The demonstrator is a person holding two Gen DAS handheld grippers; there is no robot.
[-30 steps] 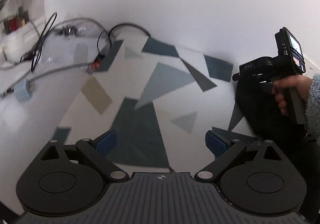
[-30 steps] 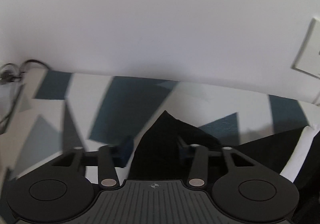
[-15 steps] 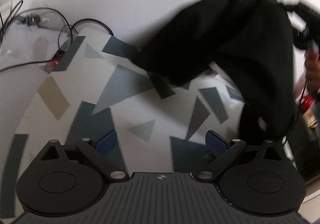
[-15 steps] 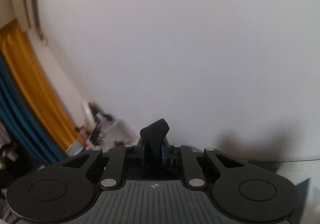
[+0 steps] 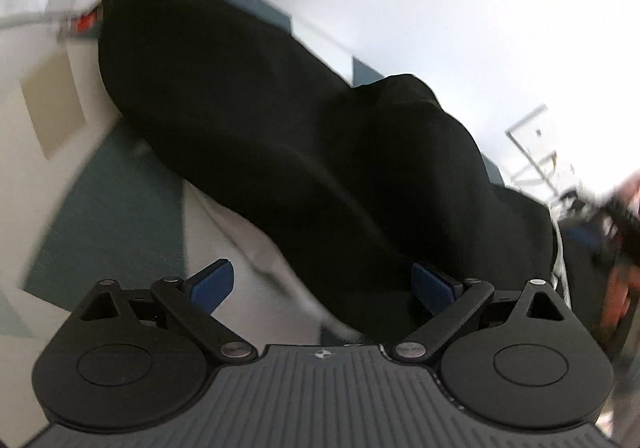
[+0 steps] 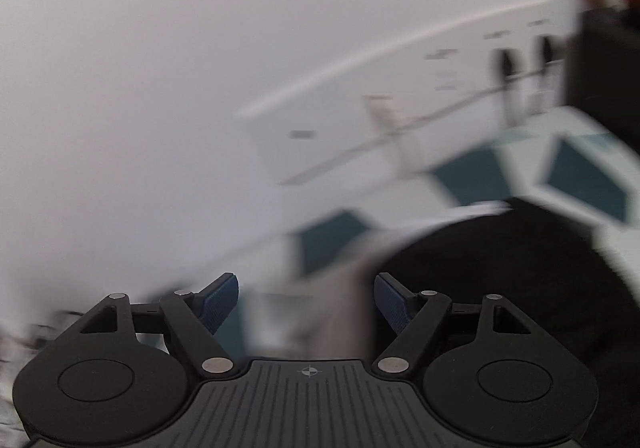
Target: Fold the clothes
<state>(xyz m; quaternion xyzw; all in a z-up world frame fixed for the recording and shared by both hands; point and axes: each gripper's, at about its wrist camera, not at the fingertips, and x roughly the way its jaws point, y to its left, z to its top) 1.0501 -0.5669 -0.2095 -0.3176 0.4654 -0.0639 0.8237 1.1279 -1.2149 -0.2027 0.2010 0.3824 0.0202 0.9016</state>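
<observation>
One black garment (image 5: pixel 304 151) sprawls over your patterned tablecloth (image 5: pixel 120 207). Your left gripper (image 5: pixel 322 286) gapes wide, cloth edge between pads, unpinched. Your right gripper (image 6: pixel 306 302) just sprang open, empty, garment just beside it.

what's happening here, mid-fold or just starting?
Just starting, by the look of it. A person works a gripper in each hand over a black garment that lies bunched, unfolded, on the patterned cloth. The right gripper has just been opening and holds nothing. The left gripper is open too, low over the garment's near edge.
</observation>
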